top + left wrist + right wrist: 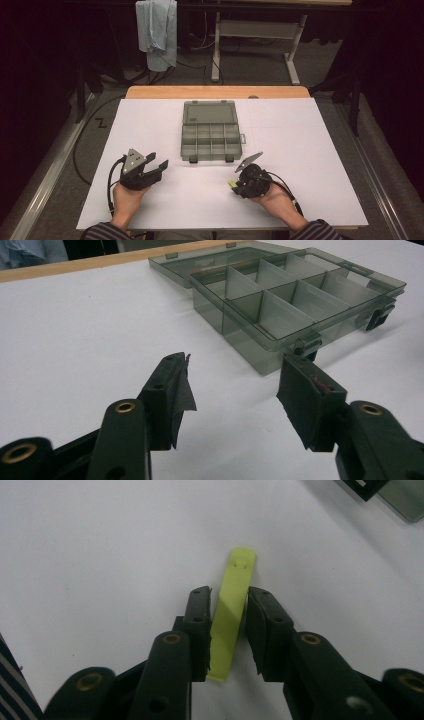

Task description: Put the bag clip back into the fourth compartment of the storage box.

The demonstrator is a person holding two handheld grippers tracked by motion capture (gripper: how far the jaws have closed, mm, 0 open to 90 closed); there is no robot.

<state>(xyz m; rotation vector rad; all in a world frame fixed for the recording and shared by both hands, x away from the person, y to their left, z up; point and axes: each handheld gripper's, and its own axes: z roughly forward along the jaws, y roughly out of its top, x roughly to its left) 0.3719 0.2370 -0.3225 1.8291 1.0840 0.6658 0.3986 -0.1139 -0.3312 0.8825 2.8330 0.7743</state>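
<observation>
A flat yellow-green plastic strip (pixel 232 615) lies on the white table sheet, and its tip (pixel 232 184) pokes out to the left of my right gripper (pixel 236 186). In the right gripper view, my right gripper (pixel 229 600) has its two black pads against the strip's long edges, shut on it. My left gripper (pixel 156 161) rests at the left near the front edge; in the left gripper view it (pixel 235 370) stands wide open with nothing between its fingers. An open grey compartment box (pixel 186 142) sits mid-table beyond both grippers.
The box (pixel 240 335) has several empty compartments and its lid lies flat behind it; one corner (pixel 405 500) is also in the right gripper view. A wooden table edge (pixel 215 92) runs along the back. A cloth (pixel 157 30) hangs beyond the table.
</observation>
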